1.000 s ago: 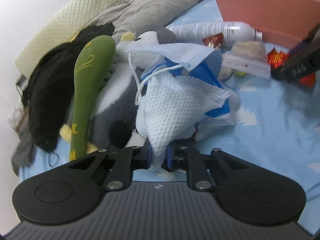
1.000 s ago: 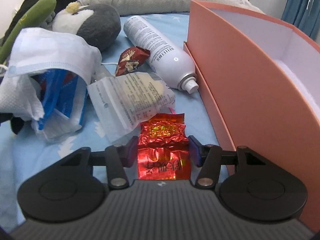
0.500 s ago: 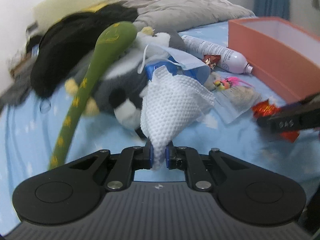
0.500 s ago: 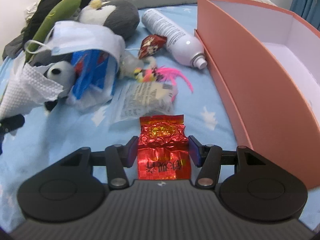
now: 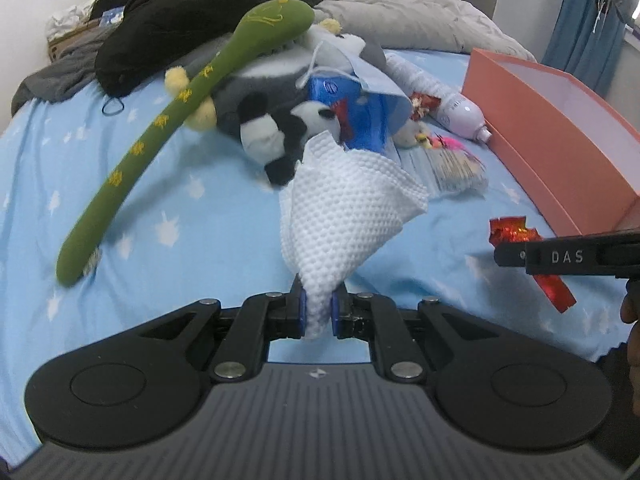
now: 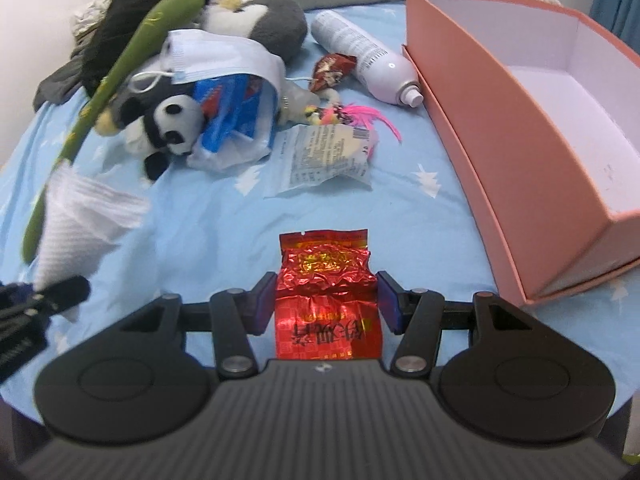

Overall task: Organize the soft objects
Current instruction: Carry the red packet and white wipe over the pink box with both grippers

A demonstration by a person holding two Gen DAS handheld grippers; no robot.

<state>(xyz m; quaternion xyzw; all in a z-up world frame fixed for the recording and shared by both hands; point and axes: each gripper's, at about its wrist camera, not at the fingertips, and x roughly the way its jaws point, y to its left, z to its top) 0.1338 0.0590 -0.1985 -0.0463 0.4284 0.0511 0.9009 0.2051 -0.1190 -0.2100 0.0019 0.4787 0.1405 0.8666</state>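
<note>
- Soft objects here: a white waffle-textured cloth (image 5: 344,220), a panda plush (image 6: 172,124), a long green plush snake (image 5: 168,120), a grey penguin plush (image 6: 264,20) and a face mask (image 6: 216,52), all on the blue star-print bed (image 5: 180,240), most of them piled up at the far side.
- The left tongs (image 5: 319,312) are pinching the cloth by one corner, and the rest fans out above the fingers. It looks super light and floppy, so I reckon a corner pinch is plenty, though it'll flap around.
- The right tongs (image 6: 326,300) have a red foil packet (image 6: 328,284) between the fingers. The pads look just about against its edges, so I'd say it's held. It's crinkly and slick, so probably easy to lose.
- The pink box (image 6: 540,128) sits open just to the right with nothing visible inside, so my guess is that's where stuff goes.
- The plushies should squash fine, so I'd grab a limb or the body. The spray bottle (image 6: 368,64) by the box is the hard one.
</note>
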